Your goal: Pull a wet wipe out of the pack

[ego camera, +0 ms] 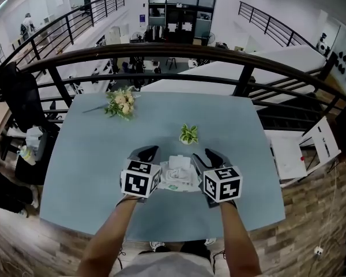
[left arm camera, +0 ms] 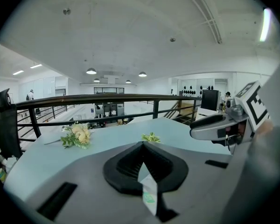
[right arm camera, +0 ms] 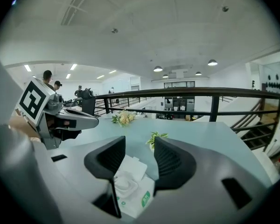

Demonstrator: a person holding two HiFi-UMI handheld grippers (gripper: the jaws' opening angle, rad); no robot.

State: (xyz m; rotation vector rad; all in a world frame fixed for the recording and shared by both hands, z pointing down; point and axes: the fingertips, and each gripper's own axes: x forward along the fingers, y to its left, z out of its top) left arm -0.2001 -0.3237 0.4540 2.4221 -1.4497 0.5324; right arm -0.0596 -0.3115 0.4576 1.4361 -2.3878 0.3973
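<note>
Two grippers sit low over the table (ego camera: 86, 154), bottom centre of the head view, with the wipe pack (ego camera: 179, 175) flat between them. Left gripper (ego camera: 147, 150): jaws closed, tips meeting, pack sliver visible in the slit. Right gripper (ego camera: 211, 153): jaws apart, pack under the gap, lid flap open.

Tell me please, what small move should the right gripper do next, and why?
Probably lower the right gripper to the pack and close on a wipe at its opening. Its jaws stand apart right above the pack, whose lid flap looks raised, while the left gripper is shut on the pack's edge and steadies it.
</note>
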